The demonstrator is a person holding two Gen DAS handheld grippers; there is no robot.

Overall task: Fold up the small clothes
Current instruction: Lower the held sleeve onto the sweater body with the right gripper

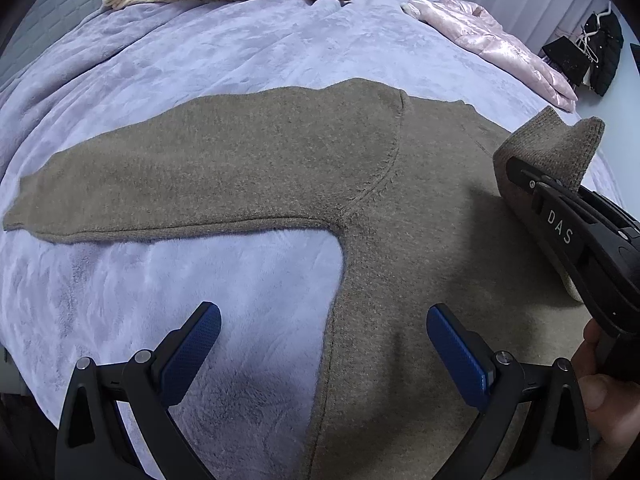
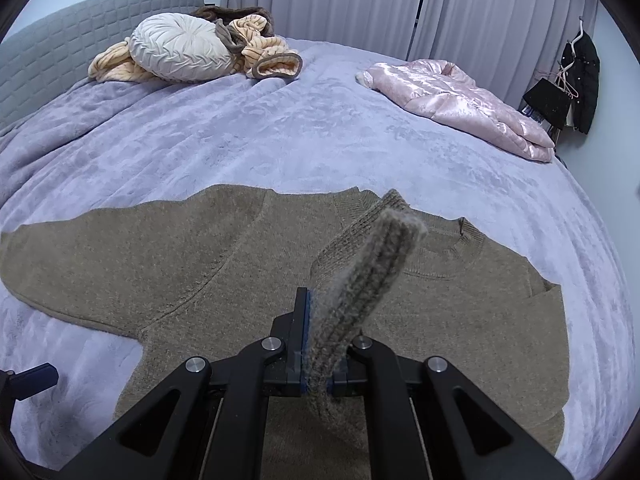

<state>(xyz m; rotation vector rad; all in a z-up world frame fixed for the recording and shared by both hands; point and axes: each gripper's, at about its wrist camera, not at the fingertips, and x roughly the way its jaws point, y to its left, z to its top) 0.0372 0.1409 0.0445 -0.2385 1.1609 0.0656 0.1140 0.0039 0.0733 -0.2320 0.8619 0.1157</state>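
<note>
My right gripper (image 2: 318, 344) clamps ribbed cuff (image 2: 372, 264) above brown sweater (image 1: 280, 160); left gripper (image 1: 323, 340) open over its side seam. Lay sleeve flat across chest, avoid bunching.

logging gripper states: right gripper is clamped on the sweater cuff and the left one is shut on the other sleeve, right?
Not quite. The right gripper is indeed clamped on the sweater cuff, as the right wrist view shows. But the left gripper is open, holding nothing: in the left wrist view its jaws stand wide apart above the sweater's side, and the other sleeve lies flat on the bed.
</note>
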